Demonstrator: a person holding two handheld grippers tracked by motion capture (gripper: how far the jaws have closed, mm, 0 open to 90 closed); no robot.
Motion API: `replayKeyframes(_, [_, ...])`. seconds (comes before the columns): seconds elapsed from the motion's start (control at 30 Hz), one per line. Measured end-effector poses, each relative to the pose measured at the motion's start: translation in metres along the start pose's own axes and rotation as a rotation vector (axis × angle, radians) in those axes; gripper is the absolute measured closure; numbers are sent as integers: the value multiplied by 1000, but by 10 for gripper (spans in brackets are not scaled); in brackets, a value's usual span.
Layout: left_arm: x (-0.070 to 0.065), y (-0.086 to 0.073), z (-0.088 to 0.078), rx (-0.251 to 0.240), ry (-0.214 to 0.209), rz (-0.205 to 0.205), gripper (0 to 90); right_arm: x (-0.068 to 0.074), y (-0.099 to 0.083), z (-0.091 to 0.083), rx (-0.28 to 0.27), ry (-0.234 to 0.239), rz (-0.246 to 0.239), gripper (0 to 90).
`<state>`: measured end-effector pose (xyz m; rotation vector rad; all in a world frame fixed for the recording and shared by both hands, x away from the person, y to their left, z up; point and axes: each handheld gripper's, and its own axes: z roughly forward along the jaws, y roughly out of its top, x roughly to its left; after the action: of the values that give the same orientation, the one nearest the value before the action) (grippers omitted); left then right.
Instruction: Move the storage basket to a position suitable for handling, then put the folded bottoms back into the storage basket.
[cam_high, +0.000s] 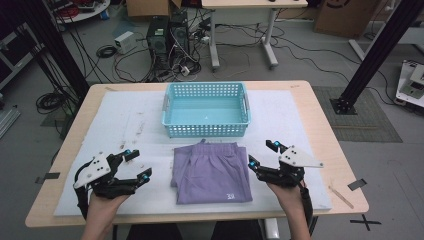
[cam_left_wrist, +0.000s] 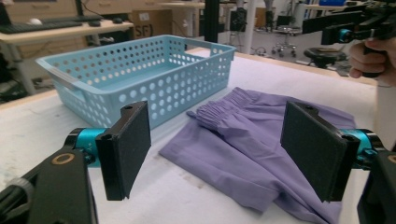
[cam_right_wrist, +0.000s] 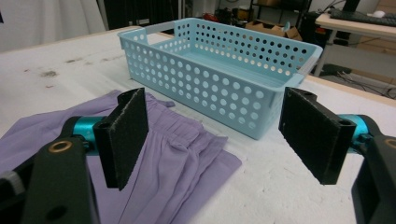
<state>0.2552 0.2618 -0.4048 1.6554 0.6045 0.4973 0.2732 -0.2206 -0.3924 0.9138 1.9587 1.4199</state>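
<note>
Folded purple shorts (cam_high: 212, 172) lay on the worktop (cam_high: 310, 107) before a blue basket (cam_high: 206, 128). Left gripper (cam_high: 138, 164) and right gripper (cam_high: 262, 154) flanked them, jaws wide, holding nothing.

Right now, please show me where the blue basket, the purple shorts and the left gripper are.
blue basket (cam_high: 206, 131): high view, on its near perforated wall.
purple shorts (cam_high: 212, 175): high view, on the middle of the folded cloth.
left gripper (cam_high: 138, 164): high view, midway between its open fingers.

The table (cam_high: 310, 100) is seen from above and behind by the high view. It is viewed low and close from either side by the gripper views, each aimed inward, seemingly slightly downward. The basket (cam_left_wrist: 140, 74) and purple cloth (cam_right_wrist: 177, 163) are shared by all.
</note>
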Motion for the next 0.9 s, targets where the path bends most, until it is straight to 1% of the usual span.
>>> replayKeyframes(0.03, [-1,0,1,1,-3,6,242,-1,0,-1,6,0,11,246])
replayKeyframes(0.07, [-2,1,2,2,-18,12,241,-2,1,-2,15,7,19,246])
replayKeyframes(0.13, [-2,2,4,13,-46,-1,241,-4,2,-3,33,37,30,246])
replayKeyframes(0.2, [-3,2,5,21,-52,-12,241,-3,2,-5,33,28,26,246])
replayKeyframes(0.27, [-4,3,7,25,-65,-19,242,-4,2,-7,34,35,26,246])
replayKeyframes(0.37, [-6,5,8,21,-72,-22,241,-3,2,-10,33,30,20,246])
replayKeyframes(0.43, [-7,5,9,17,-82,-33,241,-4,2,-11,34,34,30,242])
replayKeyframes(0.53, [-6,4,11,42,-94,-64,241,-4,2,-13,32,33,36,239])
replayKeyframes(0.57, [-5,3,12,49,-103,-76,241,-4,1,-13,36,32,37,239])
replayKeyframes(0.6, [-4,1,13,56,-123,-101,241,-4,1,-13,39,32,38,240])
replayKeyframes(0.63, [-3,0,14,59,-133,-111,241,-4,0,-12,43,32,43,240])
replayKeyframes(0.67, [-2,-1,15,59,-141,-114,241,-4,0,-12,47,33,46,242])
replayKeyframes(0.7, [-2,-2,15,60,-141,-111,241,-5,0,-11,51,30,49,256])
replayKeyframes(0.73, [-3,-4,16,61,-137,-101,241,-5,-1,-11,57,28,53,292])
replayKeyframes(0.8, [-4,-5,18,73,-136,-101,242,-5,-1,-11,59,26,50,307])
replayKeyframes(0.83, [-4,-6,19,79,-148,-110,244,-4,-2,-11,65,24,52,317])
replayKeyframes(0.87, [-4,-7,21,88,-174,-117,255,-4,-2,-11,67,22,54,321])
replayKeyframes(0.9, [-5,-8,23,89,-189,-119,279,-4,-4,-12,68,17,54,325])
